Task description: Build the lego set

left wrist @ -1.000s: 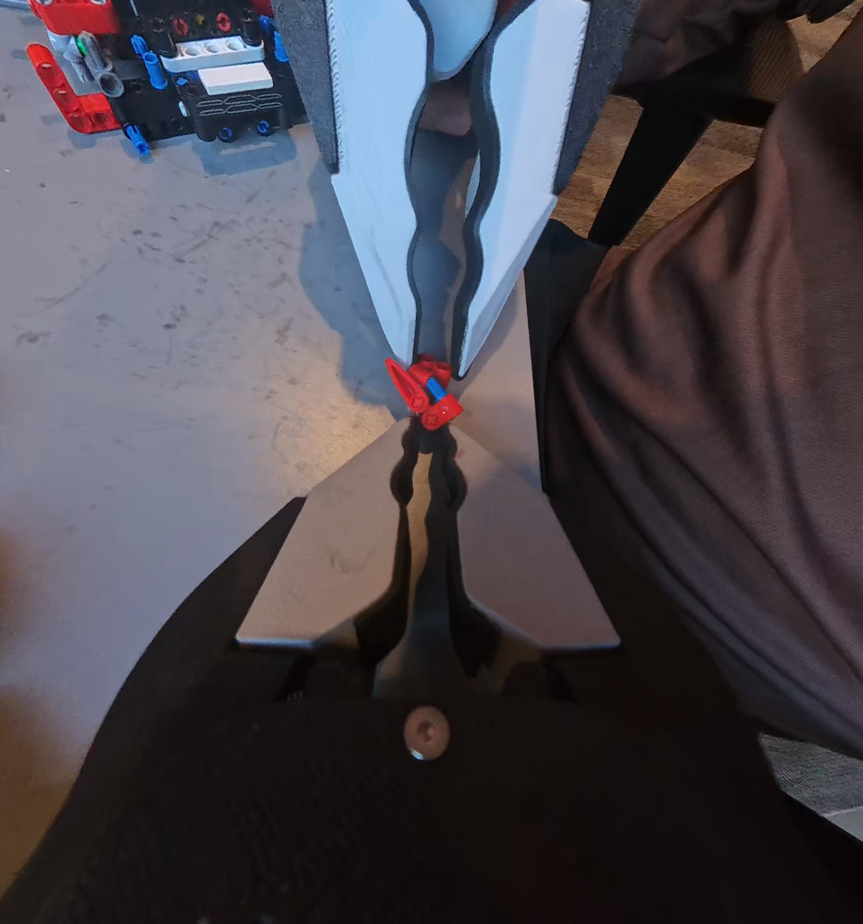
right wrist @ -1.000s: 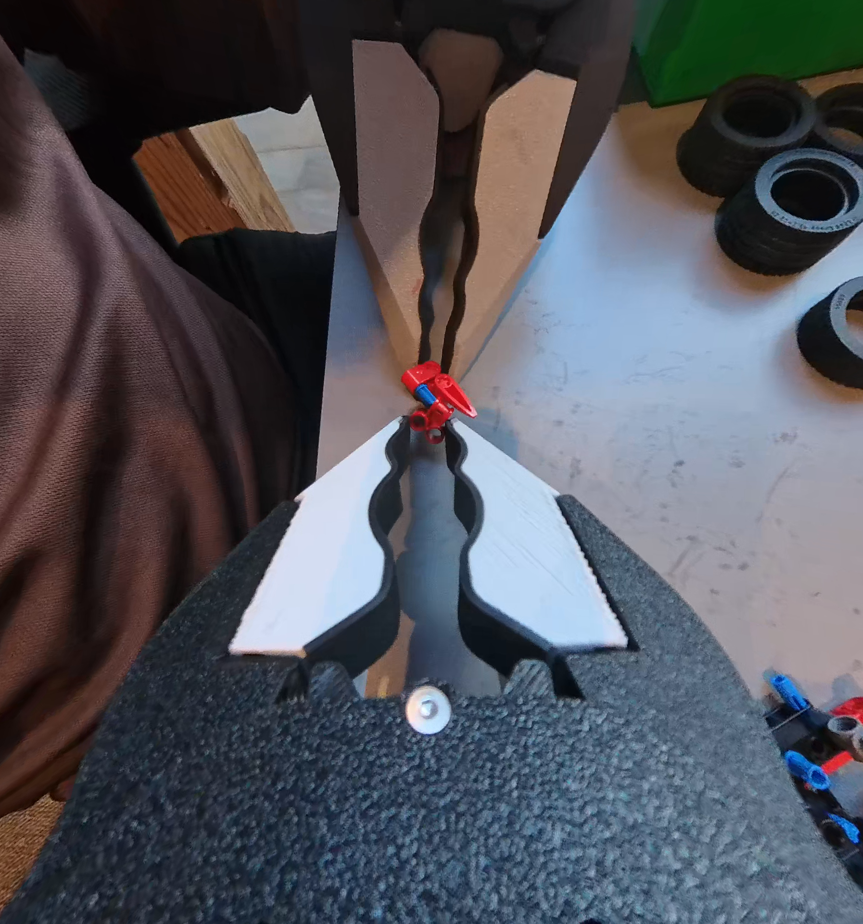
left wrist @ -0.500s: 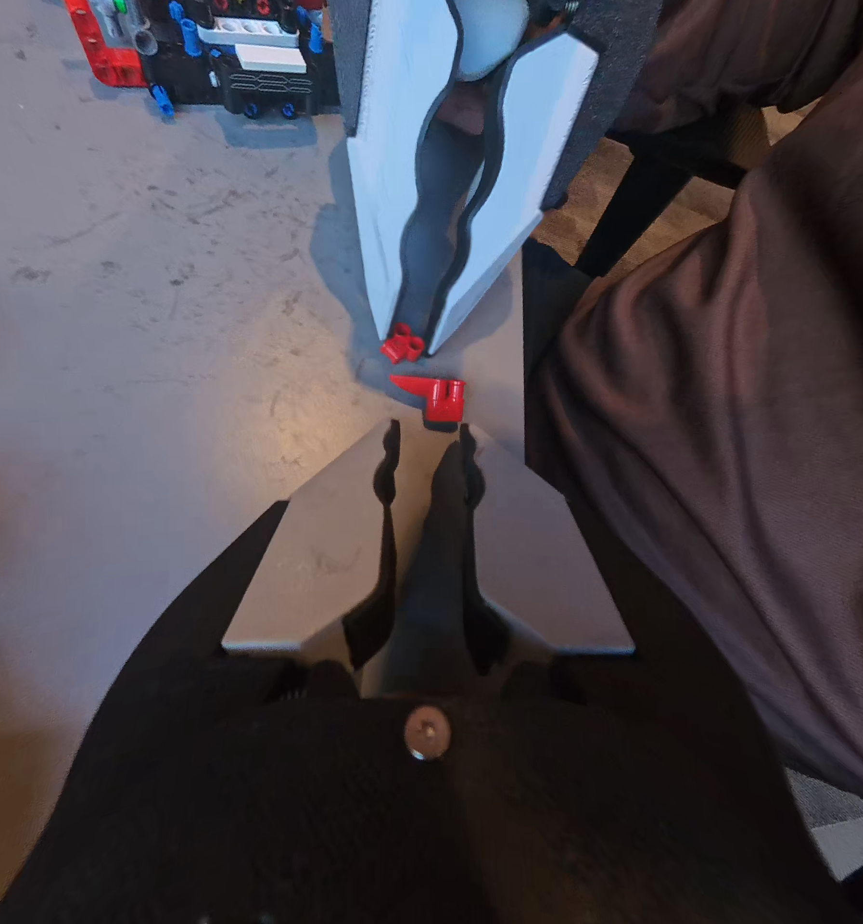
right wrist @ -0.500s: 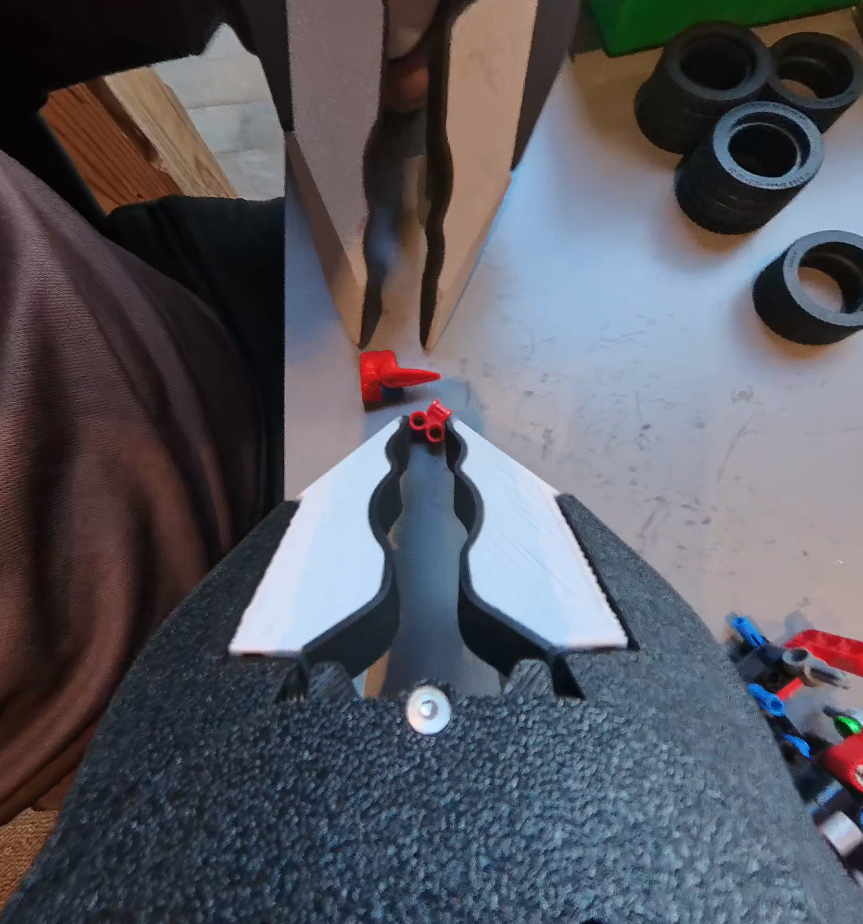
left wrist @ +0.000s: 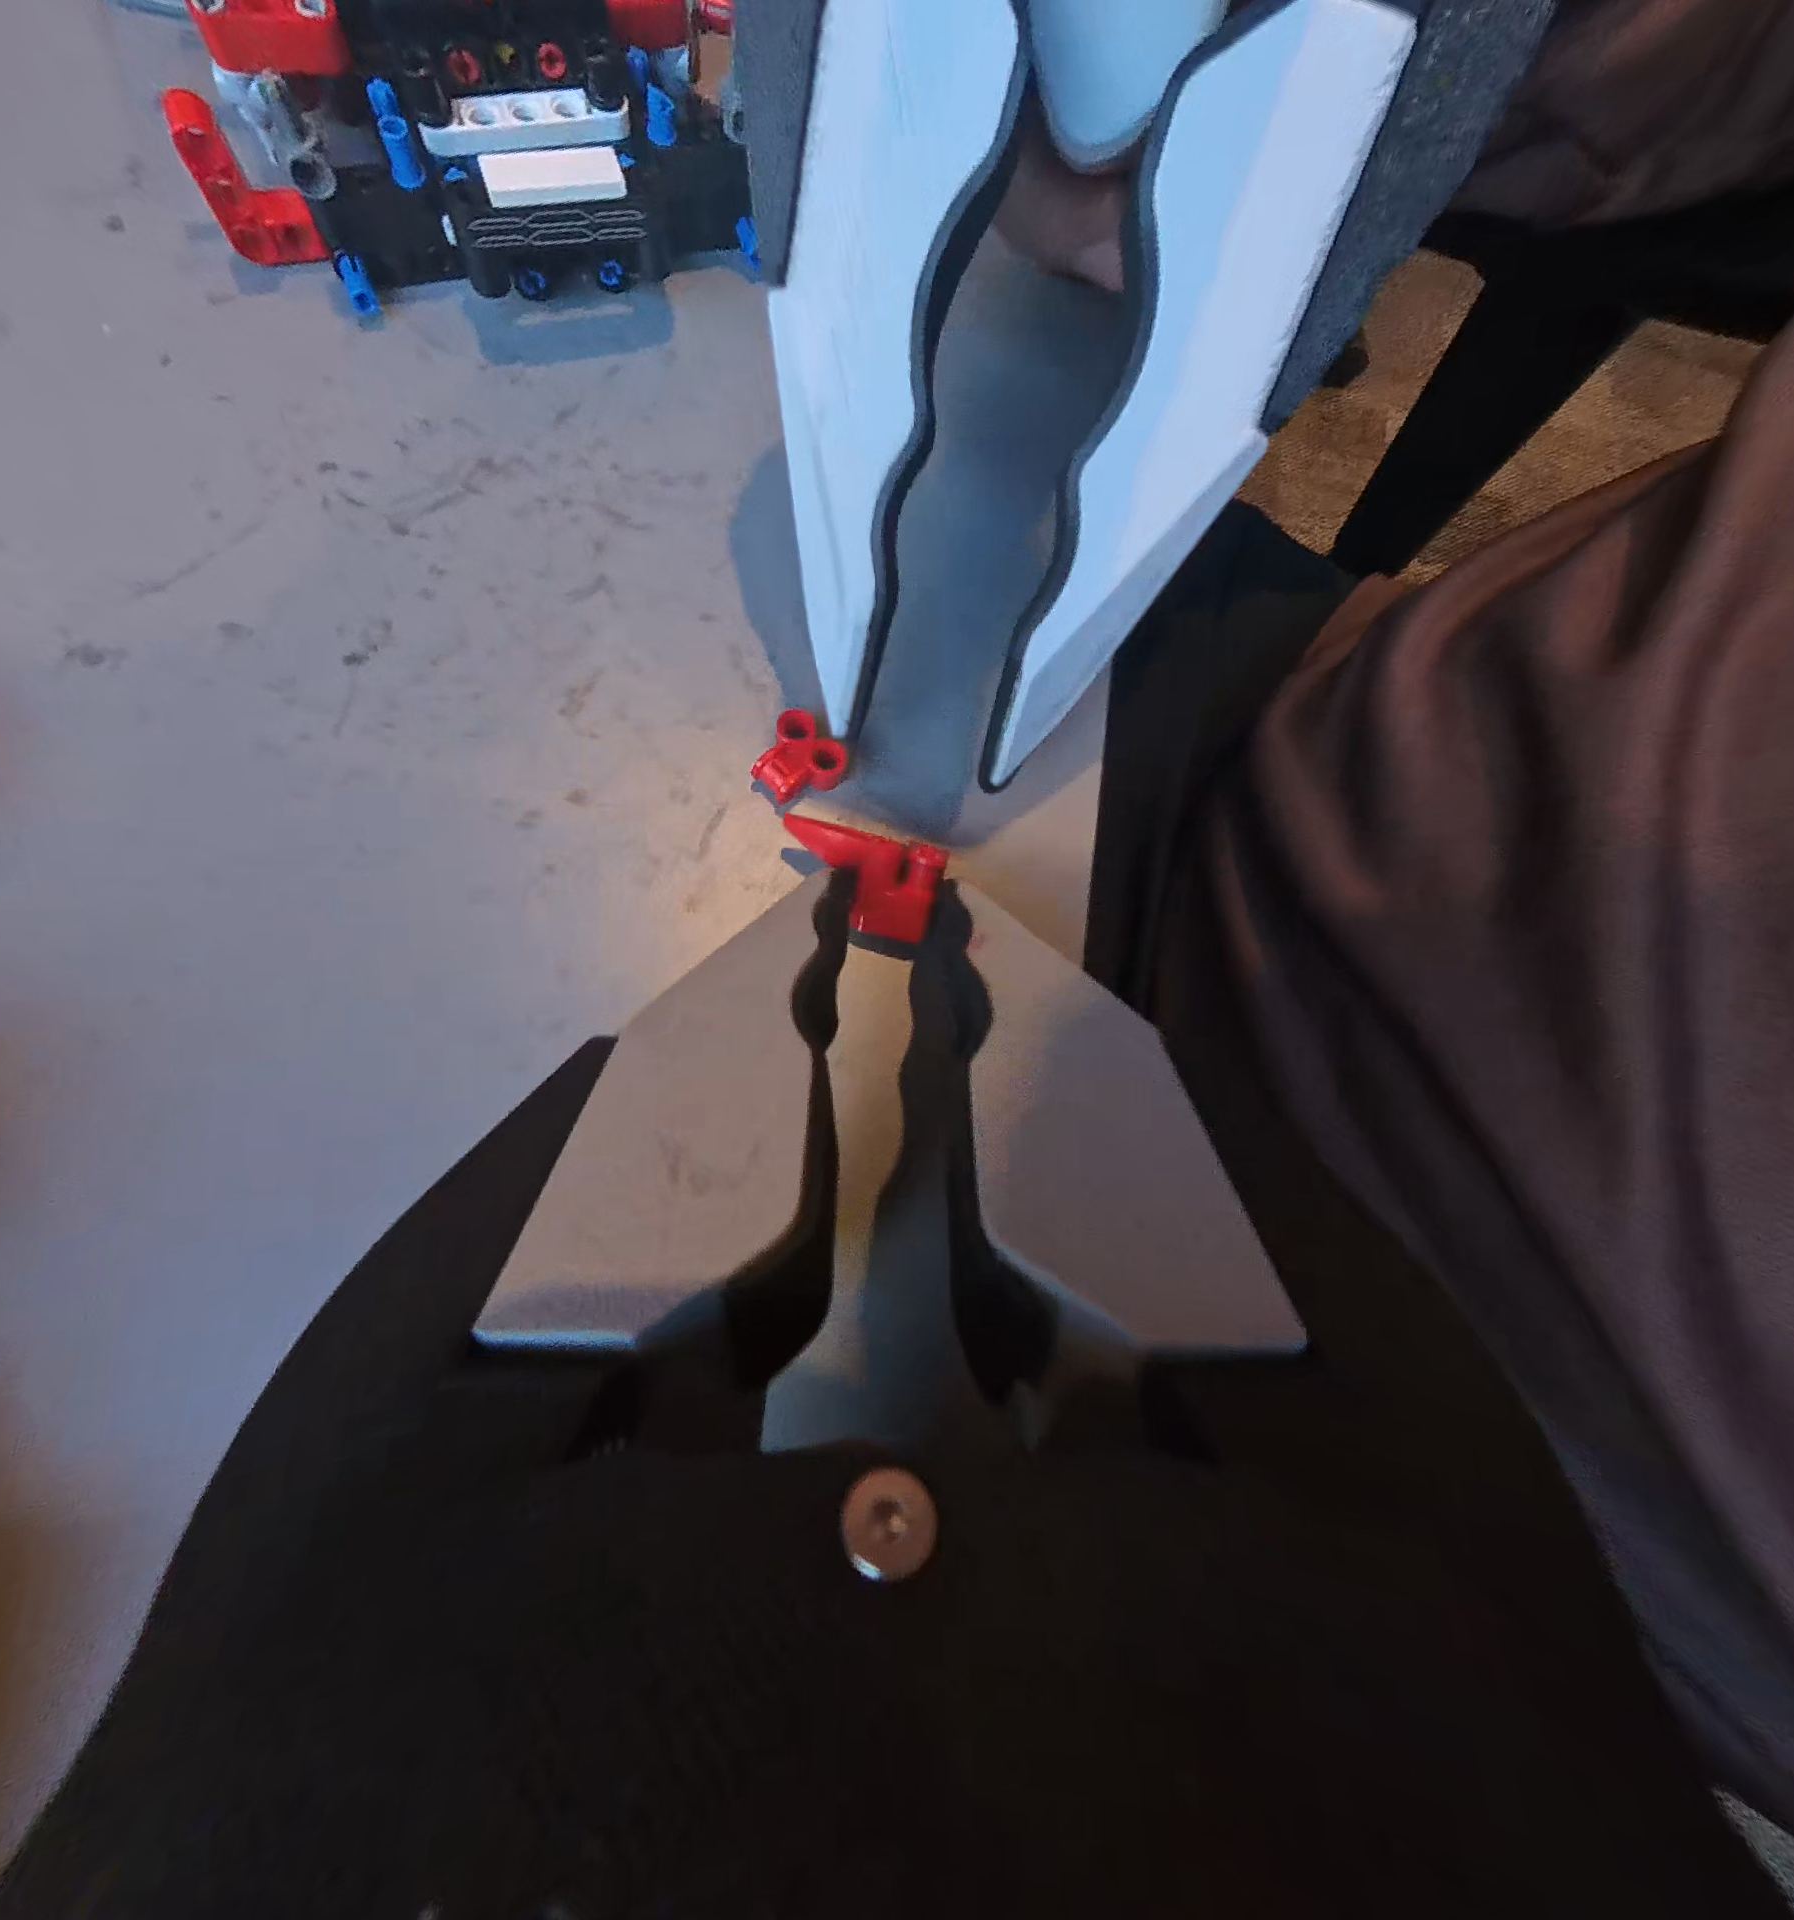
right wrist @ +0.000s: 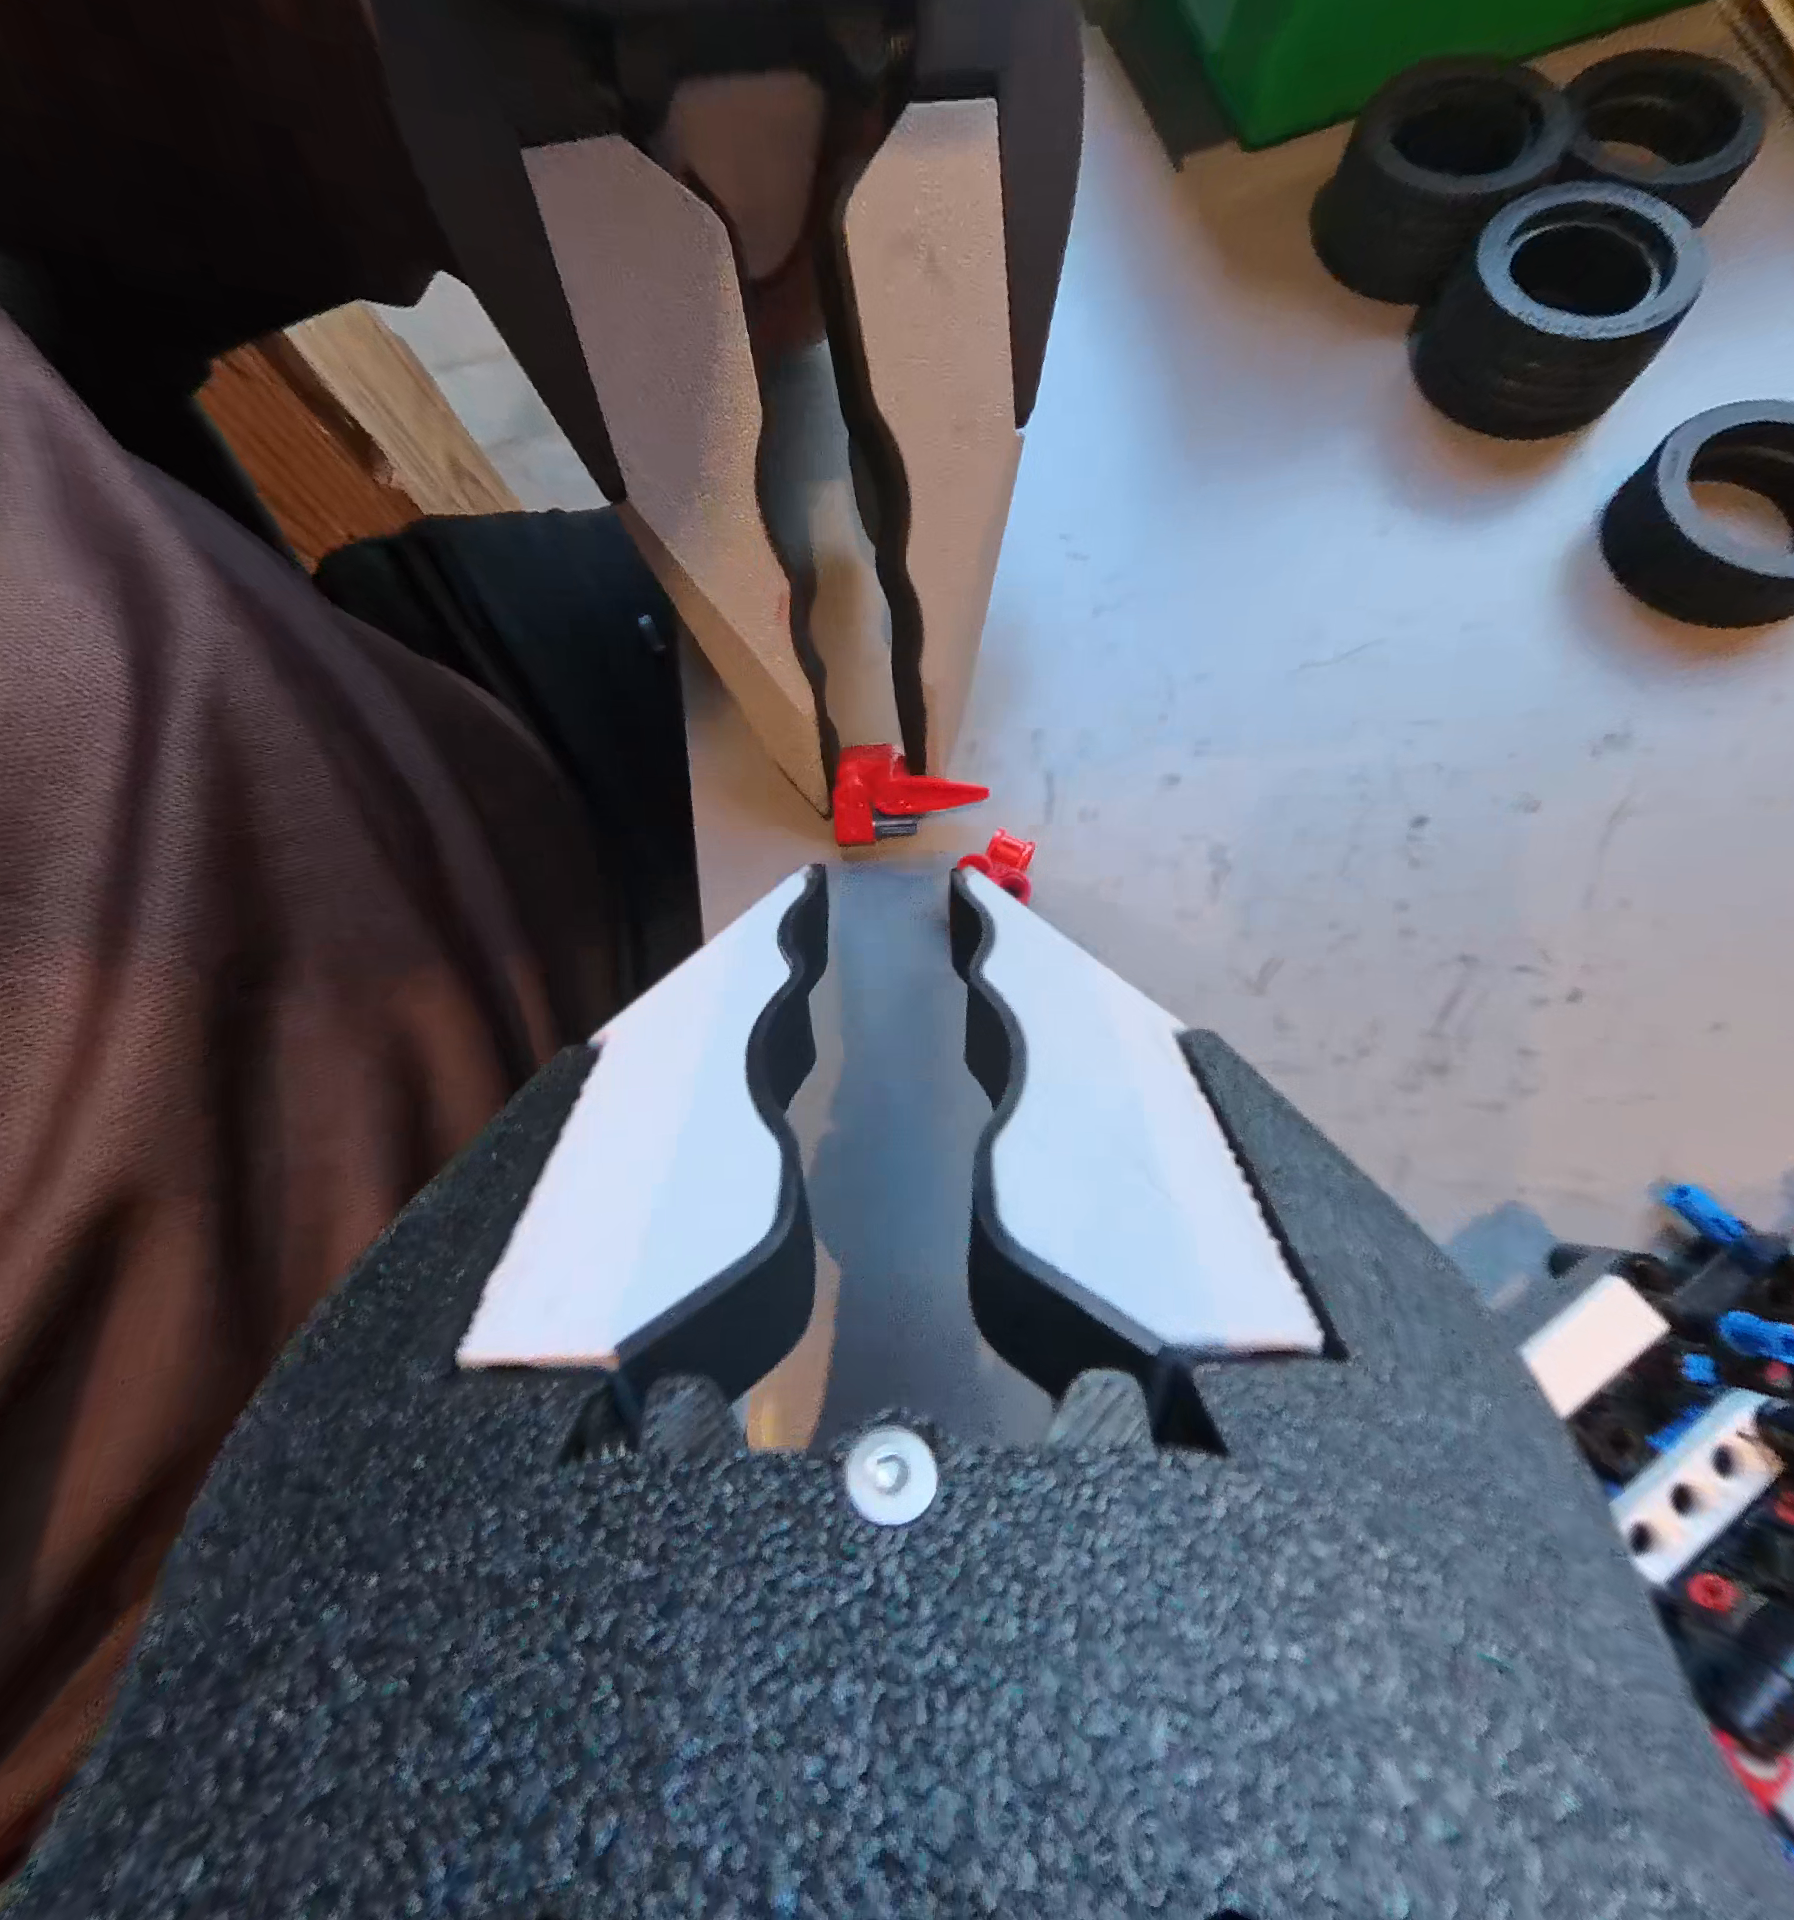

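Gripping a red wedge-shaped piece (left wrist: 888, 883) by its blocky end between narrowed tips, our left tongs (left wrist: 888, 902) pointed its thin taper away to their left. Our right tongs (right wrist: 888, 881) stood moderately parted, holding nothing; a small red connector (left wrist: 799, 756) with round holes lay on the scuffed grey table (left wrist: 353, 675), touching the outside of one white fingertip (left wrist: 831, 665). Beyond those tongs sat the knobbly, half-built black-and-red model (left wrist: 519, 156).
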